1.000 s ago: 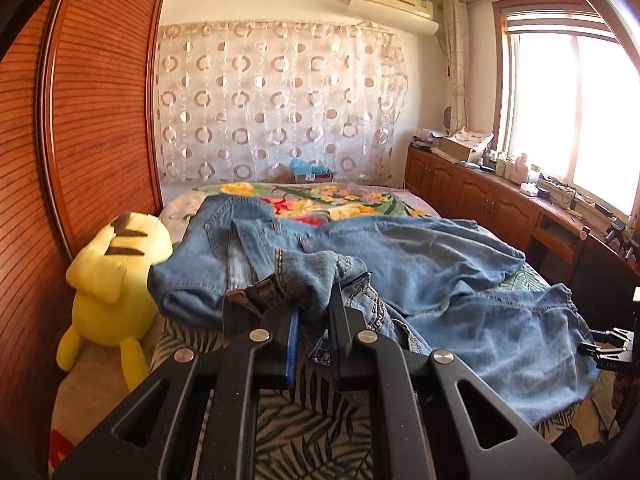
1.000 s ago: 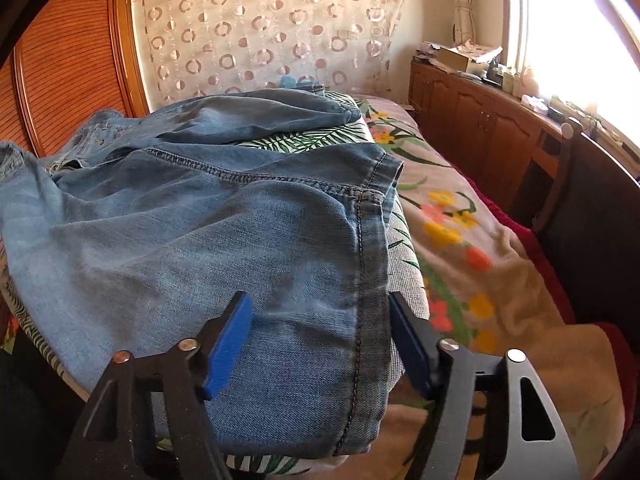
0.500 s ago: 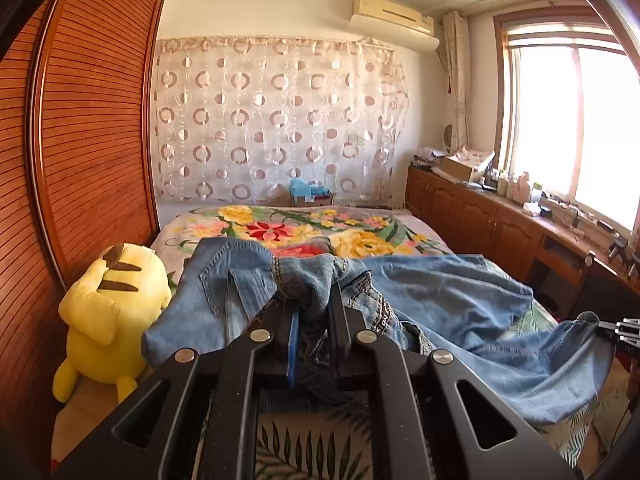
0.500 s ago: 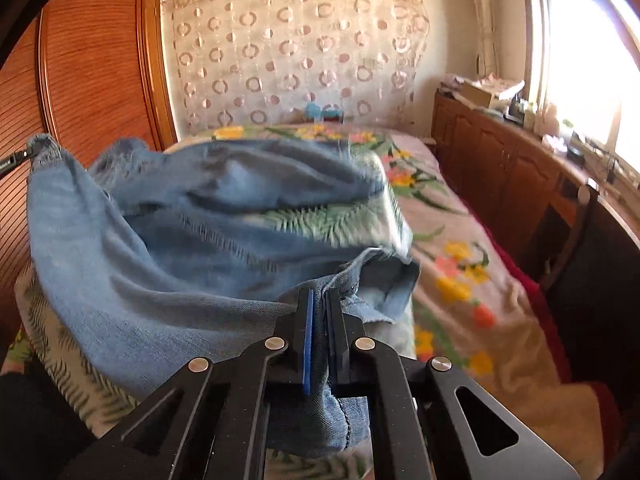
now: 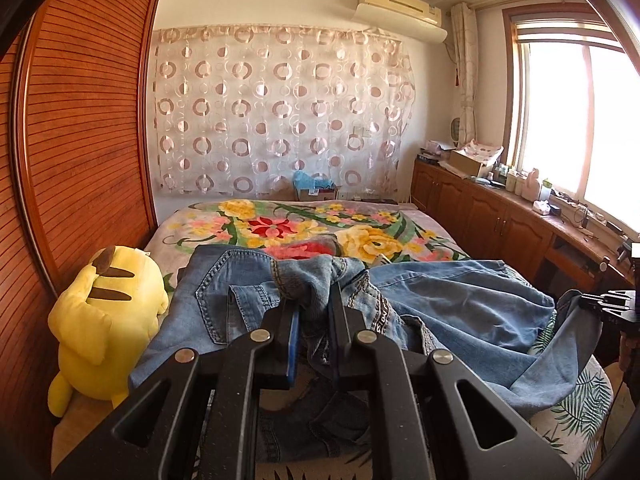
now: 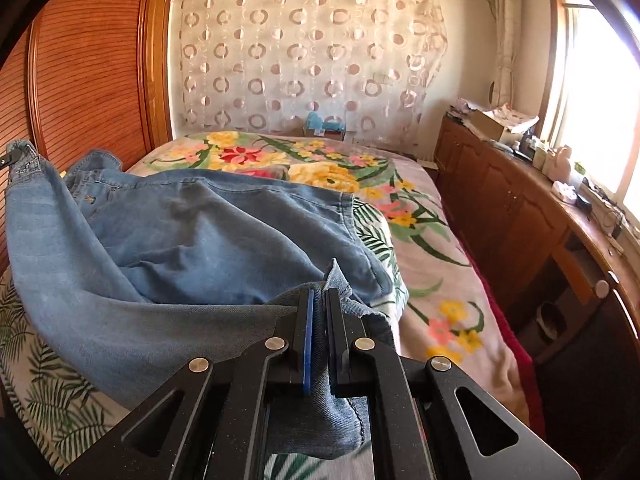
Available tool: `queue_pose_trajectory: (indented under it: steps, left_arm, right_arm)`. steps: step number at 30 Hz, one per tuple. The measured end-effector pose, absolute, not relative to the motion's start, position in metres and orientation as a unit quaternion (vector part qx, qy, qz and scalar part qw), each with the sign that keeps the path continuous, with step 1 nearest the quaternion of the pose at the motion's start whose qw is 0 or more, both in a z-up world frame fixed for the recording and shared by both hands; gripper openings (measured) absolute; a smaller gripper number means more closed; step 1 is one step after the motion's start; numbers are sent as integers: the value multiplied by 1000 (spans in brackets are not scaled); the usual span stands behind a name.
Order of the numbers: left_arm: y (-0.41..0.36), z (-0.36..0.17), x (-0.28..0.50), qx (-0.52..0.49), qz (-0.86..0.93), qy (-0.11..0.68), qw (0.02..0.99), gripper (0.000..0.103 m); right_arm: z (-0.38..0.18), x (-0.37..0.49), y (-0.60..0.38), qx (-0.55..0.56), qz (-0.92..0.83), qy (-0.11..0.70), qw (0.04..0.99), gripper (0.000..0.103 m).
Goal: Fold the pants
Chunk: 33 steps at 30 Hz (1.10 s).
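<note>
The blue jeans [image 5: 460, 308], spread across the bed [image 5: 280, 220] (near its foot edge), are pinched at bunched denim by the left gripper [image 5: 314, 312] and at a hem by the right gripper [image 6: 318, 312].

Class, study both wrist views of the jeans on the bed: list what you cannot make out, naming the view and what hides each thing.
- Jeans, left wrist view: the lower part hangs behind the left claw.
- Jeans hem, right wrist view: the pinched edge disappears inside the right claw.
- Right claw, left wrist view: cut off by the right edge.
- Bottles on the counter, left wrist view: too small, washed out by window glare.
</note>
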<state>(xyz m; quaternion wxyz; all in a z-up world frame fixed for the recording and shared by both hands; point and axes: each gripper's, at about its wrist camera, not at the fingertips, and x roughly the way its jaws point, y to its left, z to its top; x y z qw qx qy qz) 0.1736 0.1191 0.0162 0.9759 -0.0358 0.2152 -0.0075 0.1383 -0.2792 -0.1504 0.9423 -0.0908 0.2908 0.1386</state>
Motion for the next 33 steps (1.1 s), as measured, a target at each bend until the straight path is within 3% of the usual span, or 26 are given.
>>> queue_pose_trajectory:
  steps: [15, 19, 22, 33]
  left_arm:
    - [117, -2, 208, -30, -11, 241, 970, 13]
    - [116, -3, 212, -30, -19, 243, 969, 13]
    - [115, -3, 212, -27, -21, 240, 970, 13]
    - [115, -6, 212, -37, -25, 240, 970, 13]
  right_arm:
    - [-159, 229, -249, -94, 151, 352, 919, 6]
    - [-149, 227, -253, -72, 131, 347, 926, 36]
    - [-142, 214, -262, -49, 120, 336, 933, 48]
    - [-144, 148, -272, -40, 110, 365, 924, 50]
